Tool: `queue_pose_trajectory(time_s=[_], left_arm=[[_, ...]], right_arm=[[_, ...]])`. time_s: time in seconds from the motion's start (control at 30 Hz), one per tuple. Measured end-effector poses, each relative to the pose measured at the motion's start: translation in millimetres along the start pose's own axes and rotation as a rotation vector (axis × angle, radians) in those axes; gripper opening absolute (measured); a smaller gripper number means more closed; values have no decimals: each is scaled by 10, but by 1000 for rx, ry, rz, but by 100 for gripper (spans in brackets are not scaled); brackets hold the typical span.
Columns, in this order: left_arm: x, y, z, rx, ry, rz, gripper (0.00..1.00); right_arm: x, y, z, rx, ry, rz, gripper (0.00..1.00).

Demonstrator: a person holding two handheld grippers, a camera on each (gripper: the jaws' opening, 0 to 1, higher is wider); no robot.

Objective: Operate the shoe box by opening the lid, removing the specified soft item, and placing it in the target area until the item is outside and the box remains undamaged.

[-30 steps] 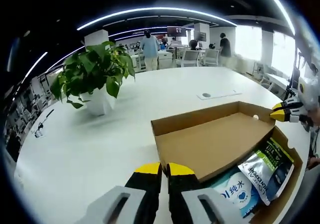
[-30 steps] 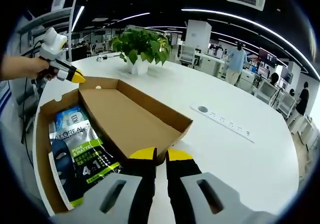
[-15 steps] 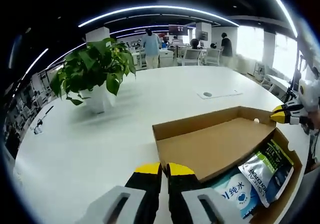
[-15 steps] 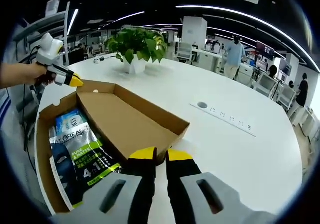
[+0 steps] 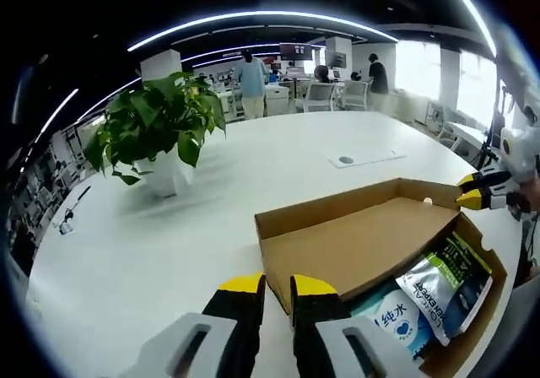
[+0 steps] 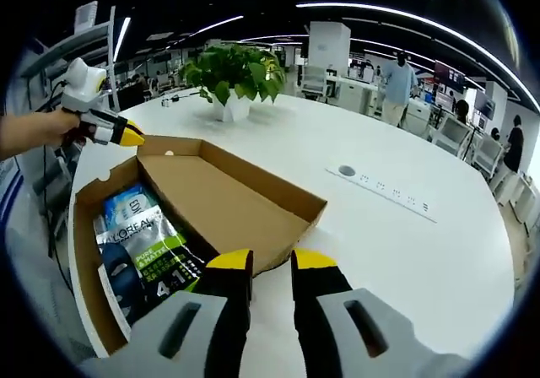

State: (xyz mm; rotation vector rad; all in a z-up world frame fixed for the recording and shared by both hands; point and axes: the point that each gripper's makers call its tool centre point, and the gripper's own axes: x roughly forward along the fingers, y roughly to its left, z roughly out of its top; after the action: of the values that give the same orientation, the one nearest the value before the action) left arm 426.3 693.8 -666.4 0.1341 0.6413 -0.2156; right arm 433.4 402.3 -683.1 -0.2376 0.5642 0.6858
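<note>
The brown cardboard shoe box [image 5: 499,270] lies on a white table with its lid [image 5: 363,243] swung up and tilted over the far half. Inside lie a green-and-white soft pack [image 5: 447,281] and a blue wipes pack [image 5: 392,319]. My left gripper [image 5: 277,285] stands at the lid's near corner, jaws a little apart. The right gripper [image 5: 468,191] sits at the far corner, tips parted. In the right gripper view, my right gripper [image 6: 272,261] is open at the lid [image 6: 228,209] edge, the green pack [image 6: 156,256] is to its left, and the left gripper [image 6: 131,133] is by the far corner.
A potted green plant [image 5: 156,129] [image 6: 236,74] stands on the table beyond the box. A flat socket strip [image 5: 367,159] [image 6: 384,197] lies on the tabletop. People, desks and chairs fill the office behind the table.
Both grippers' jaws have spread a little wider at the lid's corners. The lid and the packs stay where they were.
</note>
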Motion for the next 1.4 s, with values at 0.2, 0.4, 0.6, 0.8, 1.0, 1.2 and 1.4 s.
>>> queue_pose_trajectory(time_s=[0.2, 0.4, 0.6, 0.8, 1.0, 1.2, 1.4], left_arm=[[-177, -115, -9, -11, 0, -23, 19], [-324, -268, -70, -23, 16, -48, 23], [-439, -486, -171, -20, 43, -100, 26], [-506, -733, -316, -44, 80, -165, 27], [-530, -943, -462, -56, 118, -215, 28], [-523, -1170, -568, -83, 156, -281, 28], [-508, -1380, -624, -132, 184, -343, 28]], right_arm=[[-157, 113, -31, 21, -2, 20, 24], [-302, 221, -87, 30, -1, 40, 31], [-465, 315, -137, 40, -4, 55, 36], [-606, 412, -225, 54, 0, 71, 42], [-710, 491, -308, 71, 3, 84, 47], [-839, 587, -334, 83, -8, 99, 51], [-938, 663, -319, 89, -23, 109, 54]])
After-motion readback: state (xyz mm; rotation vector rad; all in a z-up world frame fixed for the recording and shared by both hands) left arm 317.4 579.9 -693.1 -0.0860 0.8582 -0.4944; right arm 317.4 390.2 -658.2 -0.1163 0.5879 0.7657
